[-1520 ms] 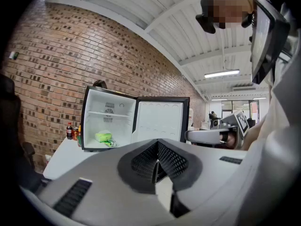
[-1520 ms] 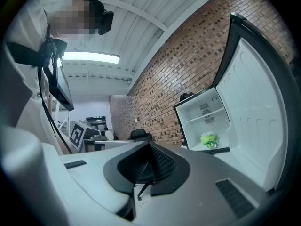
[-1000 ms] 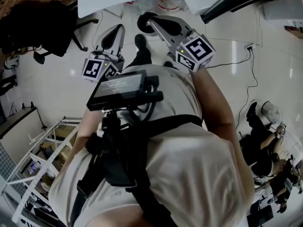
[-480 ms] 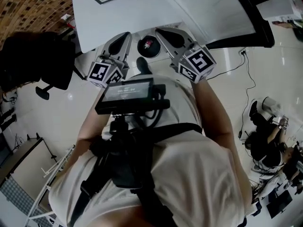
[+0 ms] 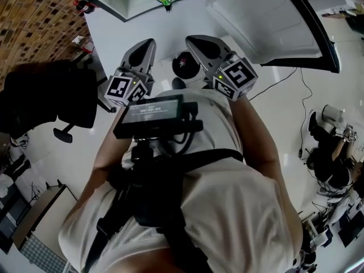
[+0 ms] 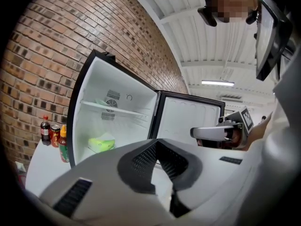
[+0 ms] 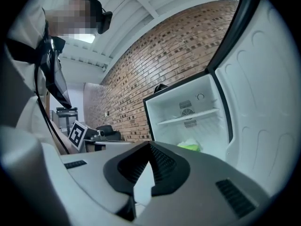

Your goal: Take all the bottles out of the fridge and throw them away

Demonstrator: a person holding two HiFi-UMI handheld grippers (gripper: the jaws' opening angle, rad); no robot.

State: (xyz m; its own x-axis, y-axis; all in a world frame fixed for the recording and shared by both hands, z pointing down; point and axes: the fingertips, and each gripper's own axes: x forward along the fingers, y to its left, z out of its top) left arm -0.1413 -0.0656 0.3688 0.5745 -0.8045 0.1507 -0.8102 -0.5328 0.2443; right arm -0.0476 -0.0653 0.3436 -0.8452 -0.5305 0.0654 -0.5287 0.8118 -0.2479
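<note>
The small white fridge [image 6: 117,112] stands open on a white counter [image 5: 122,30], with its door [image 5: 267,21] swung to the right. Inside I see a green packet [image 6: 101,144] and no bottle. Two bottles [image 6: 62,145] and a can stand on the counter left of the fridge, against the brick wall. My left gripper [image 6: 156,142] and right gripper [image 7: 149,146] are held side by side in front of the fridge, both shut and empty. In the head view the left gripper [image 5: 149,43] and right gripper [image 5: 192,40] hang above a round black bin [image 5: 185,66] on the floor.
A black office chair [image 5: 51,98] stands on the floor to the left. The brick wall [image 5: 34,21] runs behind the counter. A cable [image 5: 304,104] trails over the white floor at the right, where a seated person [image 5: 333,164] is at the edge of view.
The view has moved toward the fridge: the open fridge and its door now fill the top, and the bin has slid down to just ahead of the grippers. Both grippers stay shut.
</note>
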